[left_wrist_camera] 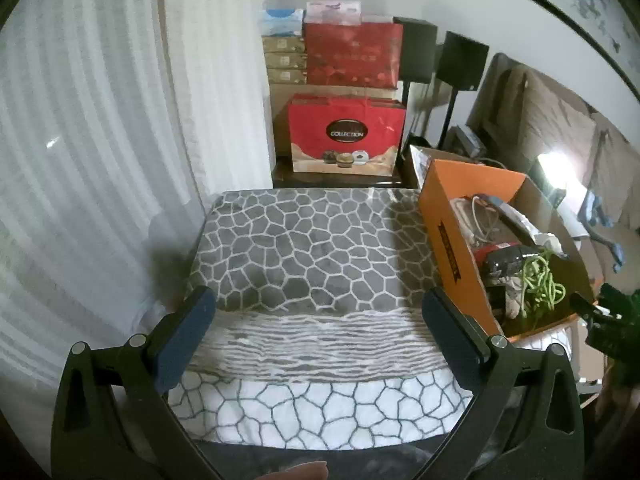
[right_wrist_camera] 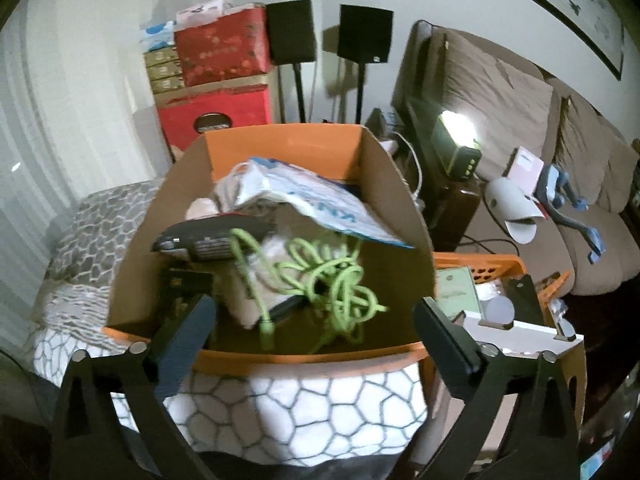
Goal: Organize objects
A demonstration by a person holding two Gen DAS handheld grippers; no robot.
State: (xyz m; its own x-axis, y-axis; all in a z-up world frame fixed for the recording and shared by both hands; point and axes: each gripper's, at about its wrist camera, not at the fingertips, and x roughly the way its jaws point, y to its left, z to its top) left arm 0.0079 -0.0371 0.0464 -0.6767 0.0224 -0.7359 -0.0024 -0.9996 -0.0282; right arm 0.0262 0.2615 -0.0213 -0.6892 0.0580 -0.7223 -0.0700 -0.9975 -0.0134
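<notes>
Looking down through both wrist cameras, I find the orange cardboard box [right_wrist_camera: 276,148] standing open-topped on the grey-and-white patterned mat [left_wrist_camera: 312,248], at the mat's right edge. My right gripper [right_wrist_camera: 314,322] hangs over the box's near rim with its jaws spread wide and nothing between them. Inside the box, a tangled green cord [right_wrist_camera: 332,280] lies toward the near right corner, a dark flat device [right_wrist_camera: 204,240] sits by the left wall, and a white-and-blue plastic bag [right_wrist_camera: 316,200] drapes across the far half (other contents beneath are too blurred to identify). My left gripper [left_wrist_camera: 318,312] is likewise released, fingers [left_wrist_camera: 188,332] wide apart above the bare middle of the mat, holding nothing. The box's orange side wall stands just beside its right finger. Beyond the mat's far edge I note stacked red gift boxes [left_wrist_camera: 346,136]. An orange crate [right_wrist_camera: 492,268] sits off the mat's right edge, just beside the box.
</notes>
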